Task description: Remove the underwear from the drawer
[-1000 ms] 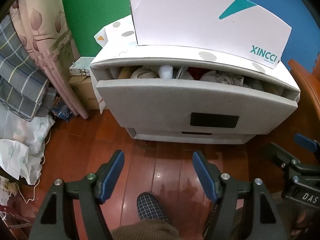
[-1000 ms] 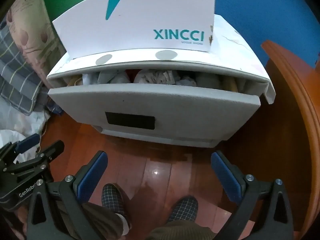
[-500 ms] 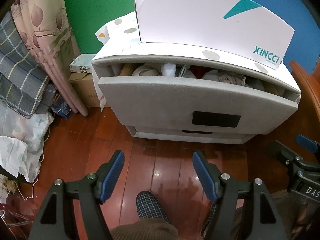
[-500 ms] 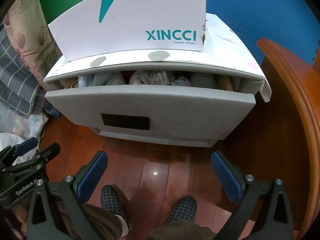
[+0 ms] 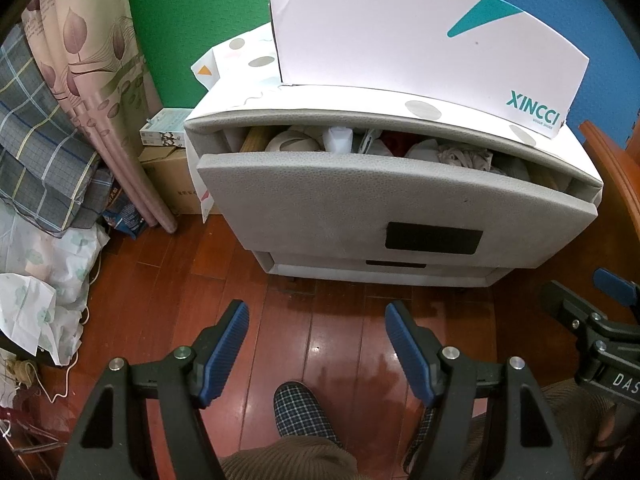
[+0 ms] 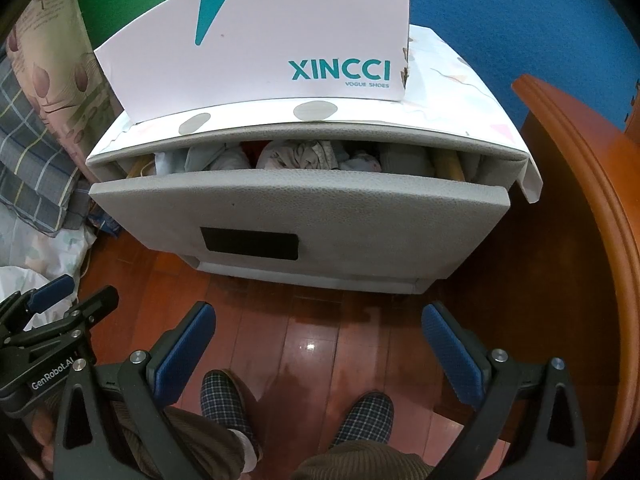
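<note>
While both sets of blue-padded jaws stand wide apart and hold nothing, the left gripper [image 5: 316, 340] and the right gripper [image 6: 318, 340] hover over the wooden floor [image 6: 312, 332] in front of the drawer [image 6: 312, 208], well short of it, above a person's 2 checked slippers [image 6: 226, 404]. The grey drawer is the upper of 2 in a low cabinet and stands pulled partly out; the underwear [image 6: 298, 154] lies bunched among other crumpled clothes in the gap behind the drawer's front panel, under the cabinet top that carries a white shoe box [image 6: 260, 40]. The reach has, by appearance, not begun: next, 1 gripper must likely travel forward over the panel, dip into the gap and close on a single garment.
</note>
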### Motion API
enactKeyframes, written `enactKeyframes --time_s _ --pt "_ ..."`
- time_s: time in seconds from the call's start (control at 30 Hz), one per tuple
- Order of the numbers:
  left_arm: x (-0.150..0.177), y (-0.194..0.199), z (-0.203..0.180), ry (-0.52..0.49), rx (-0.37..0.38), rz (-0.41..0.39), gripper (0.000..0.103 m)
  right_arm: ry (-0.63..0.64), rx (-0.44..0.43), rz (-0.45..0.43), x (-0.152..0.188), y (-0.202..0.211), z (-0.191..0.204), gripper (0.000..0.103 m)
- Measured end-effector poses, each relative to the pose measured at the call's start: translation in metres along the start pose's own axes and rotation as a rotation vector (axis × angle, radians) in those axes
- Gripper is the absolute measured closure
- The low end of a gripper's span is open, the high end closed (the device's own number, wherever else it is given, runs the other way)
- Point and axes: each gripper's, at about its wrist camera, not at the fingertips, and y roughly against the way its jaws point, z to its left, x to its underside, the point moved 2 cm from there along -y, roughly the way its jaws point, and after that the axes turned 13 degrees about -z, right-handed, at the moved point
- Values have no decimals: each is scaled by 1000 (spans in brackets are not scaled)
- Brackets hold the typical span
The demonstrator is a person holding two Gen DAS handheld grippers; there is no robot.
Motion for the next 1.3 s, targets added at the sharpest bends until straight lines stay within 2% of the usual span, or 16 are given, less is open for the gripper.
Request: enactKeyframes --time_s 1.3 --pt "1 1 3 11 10 5 30 3 1 9 1 0 0 1"
